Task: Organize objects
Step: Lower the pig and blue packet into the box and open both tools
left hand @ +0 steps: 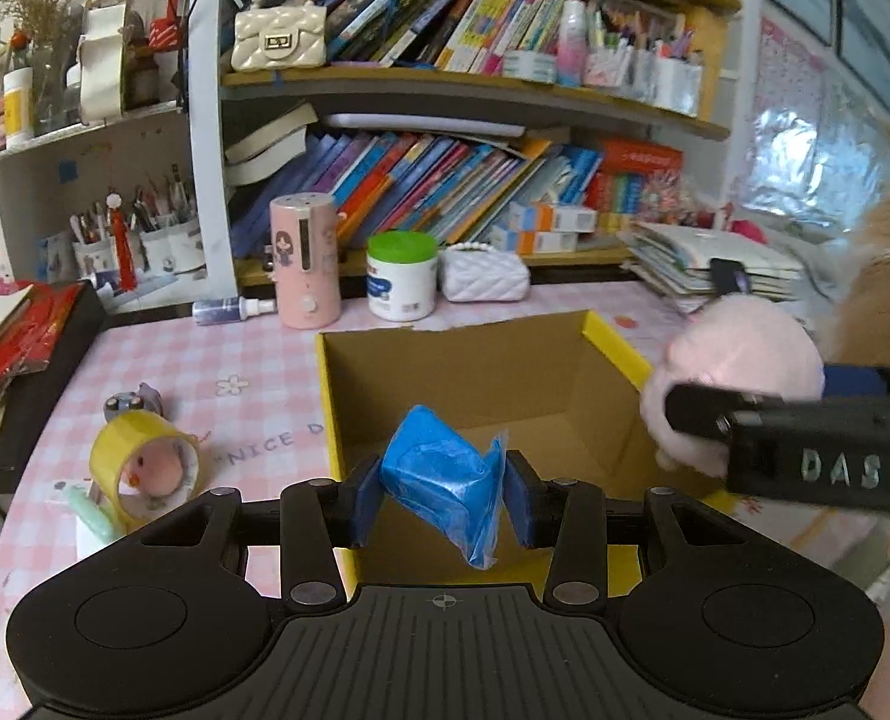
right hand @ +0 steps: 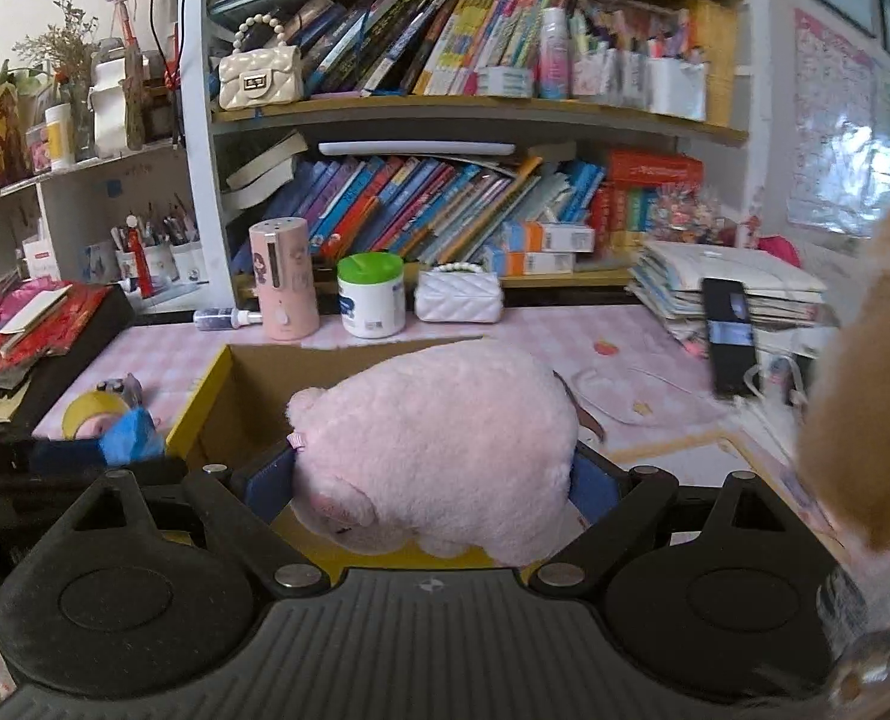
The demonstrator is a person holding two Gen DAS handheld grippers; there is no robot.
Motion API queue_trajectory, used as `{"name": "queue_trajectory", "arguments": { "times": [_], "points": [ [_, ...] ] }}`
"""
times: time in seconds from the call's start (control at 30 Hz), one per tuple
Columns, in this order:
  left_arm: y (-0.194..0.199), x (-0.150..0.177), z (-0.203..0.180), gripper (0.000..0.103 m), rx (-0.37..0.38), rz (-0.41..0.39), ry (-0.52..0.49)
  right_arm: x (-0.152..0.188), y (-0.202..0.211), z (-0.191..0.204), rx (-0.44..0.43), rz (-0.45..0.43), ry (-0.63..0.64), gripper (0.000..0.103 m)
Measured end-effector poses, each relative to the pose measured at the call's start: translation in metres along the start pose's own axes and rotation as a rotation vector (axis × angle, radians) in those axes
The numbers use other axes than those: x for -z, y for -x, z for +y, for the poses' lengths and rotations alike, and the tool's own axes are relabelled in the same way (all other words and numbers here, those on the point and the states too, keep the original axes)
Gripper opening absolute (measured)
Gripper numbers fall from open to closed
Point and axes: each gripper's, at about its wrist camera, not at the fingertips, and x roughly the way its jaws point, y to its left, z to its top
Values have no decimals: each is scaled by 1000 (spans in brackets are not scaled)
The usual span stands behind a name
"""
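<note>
While both loads hang over the cardboard box [left hand: 469,372], I hold.
Left tool [left hand: 445,480] clamps the blue packet [left hand: 438,468] at centre frame; right tool [right hand: 438,480], wide, grips the pink plush [right hand: 445,438].

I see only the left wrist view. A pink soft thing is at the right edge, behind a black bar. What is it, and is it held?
Observer: It is a pink plush pig, shut between the pads of the right gripper.
Operator: Where is it relative to the box?
Observer: It hangs over the near part of the open cardboard box, not lying on the floor of it.
Operator: Is anything close on its right side?
Observer: Yes, a tan furry toy fills the right edge, next to a black remote that leans on a pile of papers.
</note>
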Motion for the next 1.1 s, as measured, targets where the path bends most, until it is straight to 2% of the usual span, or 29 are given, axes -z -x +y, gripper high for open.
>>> {"name": "queue_trajectory", "arguments": {
  "times": [0.23, 0.57, 0.83, 0.97, 1.1],
  "points": [
    [-42, -3, -15, 41, -70, 66, -29, -30, -68, -3, -134, 85, 12, 91],
    [-84, 0, -27, 41, -111, 163, -62, -38, -162, 13, -251, 316, 58, 91],
    [-99, 1, -32, 41, -126, 188, -90, -32, -203, 24, -271, 412, 130, 91],
    [-104, 2, -35, 42, -125, 208, -103, -25, -215, 24, -222, 461, 143, 91],
    [-110, 5, -36, 42, -109, 241, -113, -23, -218, 24, -234, 494, 150, 93]
  ]
}}
